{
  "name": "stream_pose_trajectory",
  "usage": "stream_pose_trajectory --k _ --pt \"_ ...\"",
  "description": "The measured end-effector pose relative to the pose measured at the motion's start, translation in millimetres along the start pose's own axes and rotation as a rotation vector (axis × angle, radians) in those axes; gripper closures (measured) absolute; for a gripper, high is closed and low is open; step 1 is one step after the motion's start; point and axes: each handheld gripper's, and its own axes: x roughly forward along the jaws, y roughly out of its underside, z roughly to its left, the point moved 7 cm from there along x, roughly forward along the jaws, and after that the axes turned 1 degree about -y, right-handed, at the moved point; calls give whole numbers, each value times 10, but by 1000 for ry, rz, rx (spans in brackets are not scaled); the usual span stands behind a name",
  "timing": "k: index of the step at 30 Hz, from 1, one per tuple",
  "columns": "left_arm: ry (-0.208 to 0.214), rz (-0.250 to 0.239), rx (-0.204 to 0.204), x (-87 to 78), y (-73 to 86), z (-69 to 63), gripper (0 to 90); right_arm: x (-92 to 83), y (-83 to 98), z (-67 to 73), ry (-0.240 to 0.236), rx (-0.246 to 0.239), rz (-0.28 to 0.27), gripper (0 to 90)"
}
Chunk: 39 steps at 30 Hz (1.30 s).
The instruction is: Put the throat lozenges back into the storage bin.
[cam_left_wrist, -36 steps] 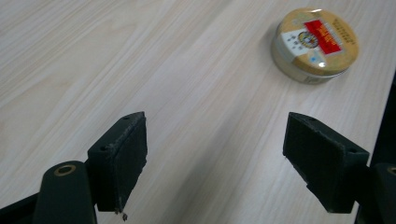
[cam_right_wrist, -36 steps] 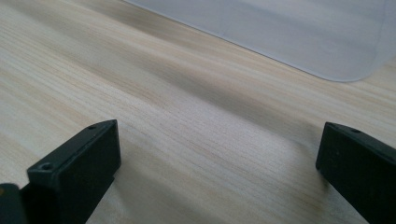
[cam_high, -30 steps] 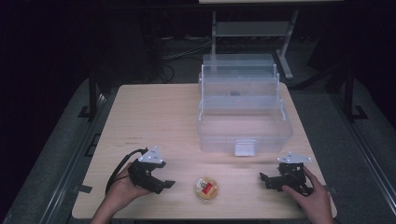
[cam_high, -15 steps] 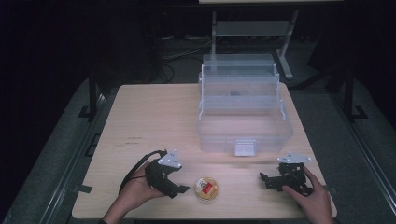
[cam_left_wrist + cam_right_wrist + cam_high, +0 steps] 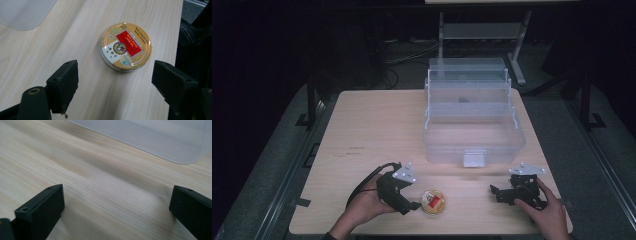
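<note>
— Where is the left gripper (image 5: 412, 204) sitting right now?

— It is resting low over the table (image 5: 372, 130), near the front edge, with the person's left hand (image 5: 362, 210) wrapping around it. In the left gripper view its jaws are standing wide apart and holding nothing.

— And the round tin (image 5: 126, 46)?

— It is lying flat on the wood with its red and gold lid facing up, just ahead of those jaws and between their lines, touching neither. From the high view it is showing just beside the gripper's tips, well in front of the clear plastic box (image 5: 472, 120).

— What is the right gripper (image 5: 497, 192) doing?

— It is sitting near the table's right front corner, well apart from the tin, with the right hand (image 5: 549, 210) gripping it from behind. Its jaws are also spread wide over bare wood.

— Is the box standing open?

— Its stepped trays are fanning back and up, so it is looking open — though the clear plastic is making the inside hard to read, and I cannot tell what the dark speck in the upper tray is.
</note>
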Motion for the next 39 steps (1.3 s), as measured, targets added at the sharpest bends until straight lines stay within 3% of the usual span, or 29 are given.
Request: stream_pose_trajectory --k 6,8,13,23,26,39 --pt "4 18 24 34 -40 -18 207 0 0 0 0 0 0 0" --pt "8 7 15 49 -54 -31 207 0 0 0 0 0 0 0" --pt "8 36 50 72 -88 -40 207 0 0 0 0 0 0 0" --pt "19 43 62 133 -194 -66 206 0 0 0 0 0 0 0" --pt "18 59 86 169 -234 -71 201 0 1 -1 0 -1 0 0" --pt "40 109 116 332 -325 -129 190 0 1 -1 0 -1 0 0"
